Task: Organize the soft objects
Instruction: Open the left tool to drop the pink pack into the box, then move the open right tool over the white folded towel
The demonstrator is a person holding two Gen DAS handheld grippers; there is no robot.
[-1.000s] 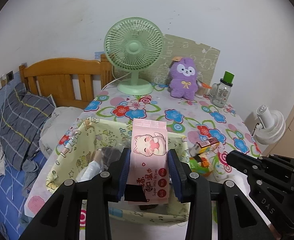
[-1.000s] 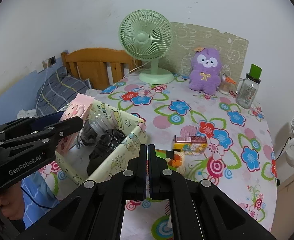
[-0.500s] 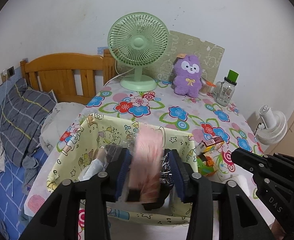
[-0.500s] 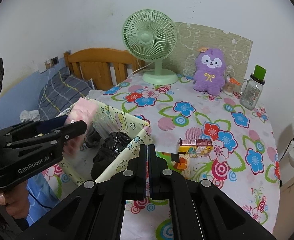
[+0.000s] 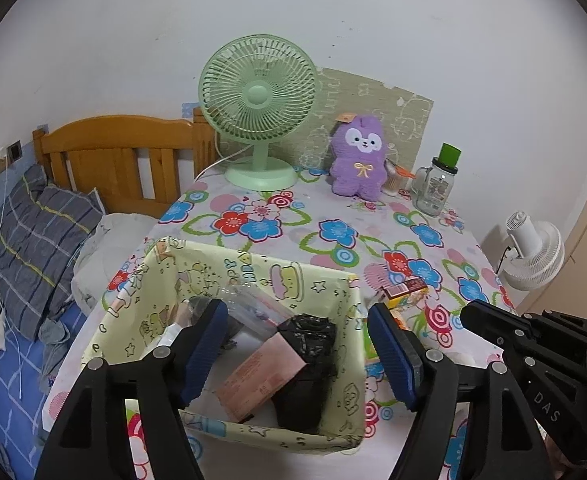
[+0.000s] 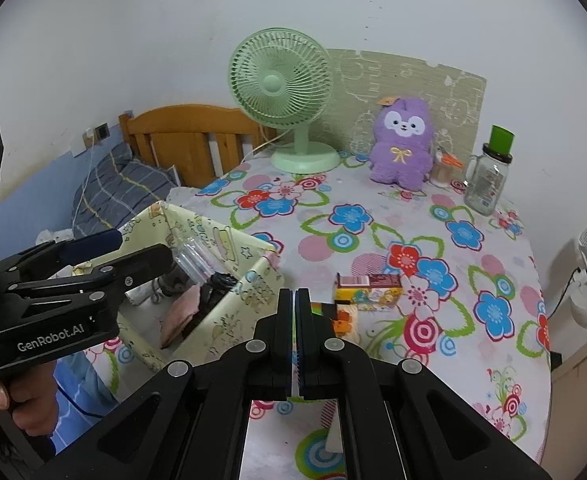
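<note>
Pink wipes pack (image 5: 259, 376) lies inside yellow fabric bin (image 5: 249, 268), tilted, long axis running from near-left up toward far-right, leaning on black crinkled bag (image 5: 307, 340). Pack sits below and between your left gripper (image 5: 297, 352) fingers, touching neither. Left jaws have just been opening, now wide, nothing held. Purple plush (image 6: 403, 148) stands upright at far table edge, well apart from both hands; your right gripper (image 6: 295, 322) nearer it, jaws pressed together, empty.
</note>
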